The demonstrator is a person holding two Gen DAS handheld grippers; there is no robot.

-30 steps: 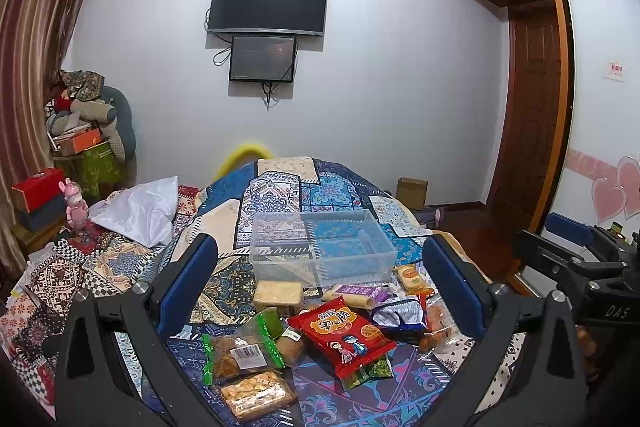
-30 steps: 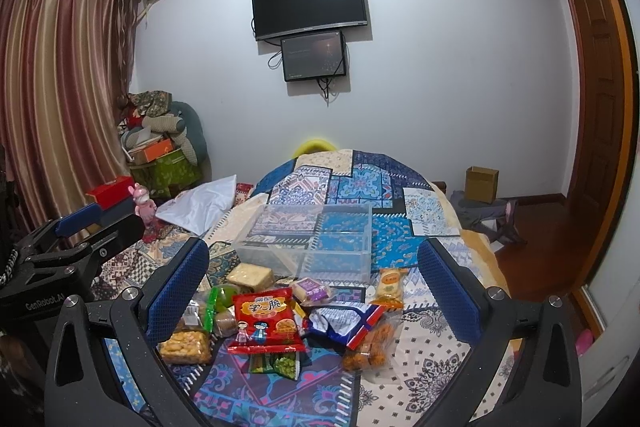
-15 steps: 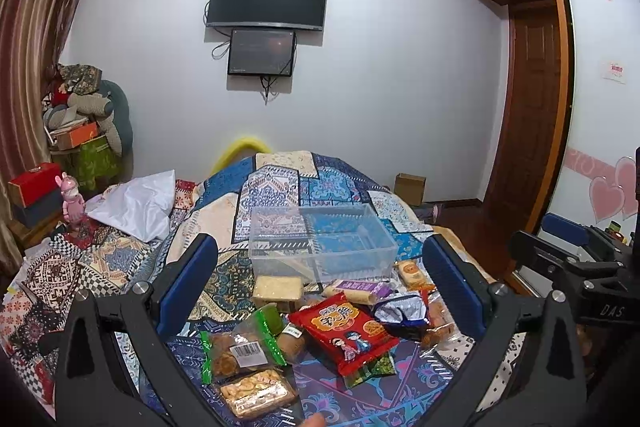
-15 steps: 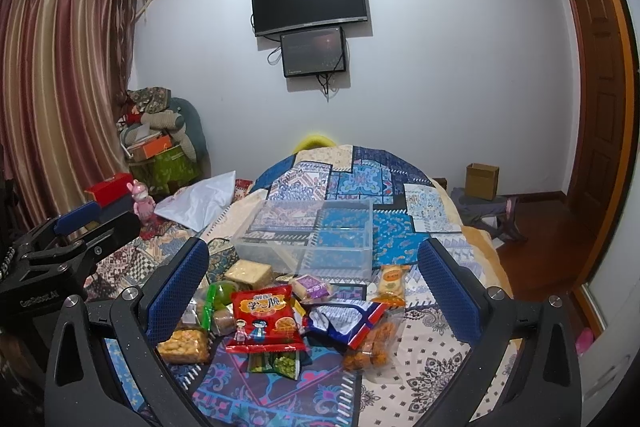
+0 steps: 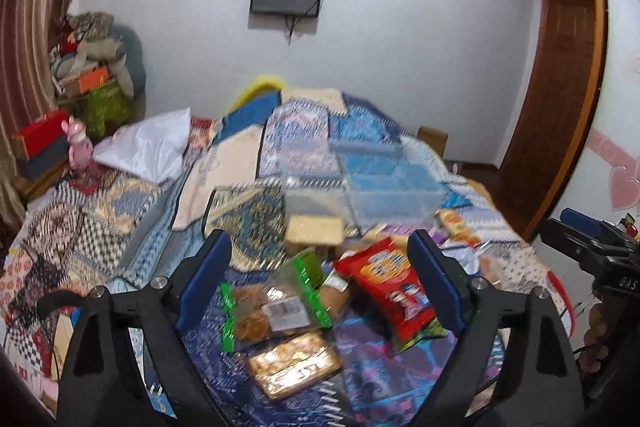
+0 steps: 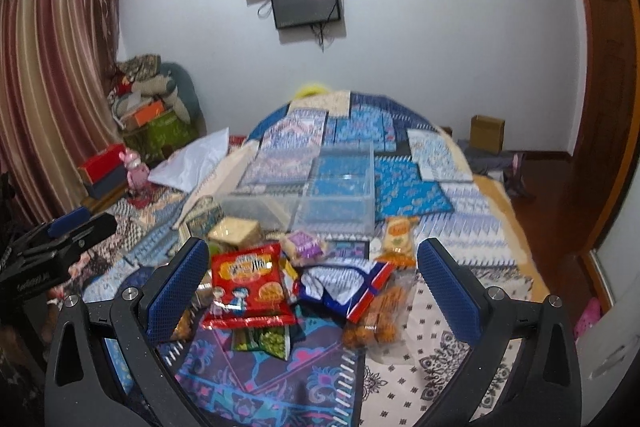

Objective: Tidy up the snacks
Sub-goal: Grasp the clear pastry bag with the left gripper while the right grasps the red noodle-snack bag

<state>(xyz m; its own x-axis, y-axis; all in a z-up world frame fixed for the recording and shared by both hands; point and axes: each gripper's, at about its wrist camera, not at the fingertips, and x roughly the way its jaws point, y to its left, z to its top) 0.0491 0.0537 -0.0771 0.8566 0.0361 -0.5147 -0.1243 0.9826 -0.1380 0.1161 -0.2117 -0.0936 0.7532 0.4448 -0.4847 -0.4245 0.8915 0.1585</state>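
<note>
Several snack packs lie on a patterned bedspread in front of a clear plastic box [image 5: 360,183] [image 6: 320,191]. A red snack bag [image 5: 386,283] [image 6: 248,279], a clear bag with green edges [image 5: 272,311], a gold cracker pack [image 5: 294,363], a tan biscuit pack [image 5: 314,231] [image 6: 236,231], a purple pack [image 6: 304,245], an orange pack [image 6: 398,233] and a blue-white bag [image 6: 344,283] are in the pile. My left gripper [image 5: 320,287] is open and empty above the green-edged bag. My right gripper [image 6: 312,291] is open and empty above the pile.
A white pillow [image 5: 152,143] lies at the left of the bed. Boxes and a pink toy [image 5: 78,143] stand by the curtain. A wooden door [image 5: 560,99] is at the right. A cardboard box [image 6: 486,131] sits on the floor by the wall.
Both grippers have tilted down and moved closer to the snack pile. The left gripper now hangs over the green-edged bag. Both stay open.
</note>
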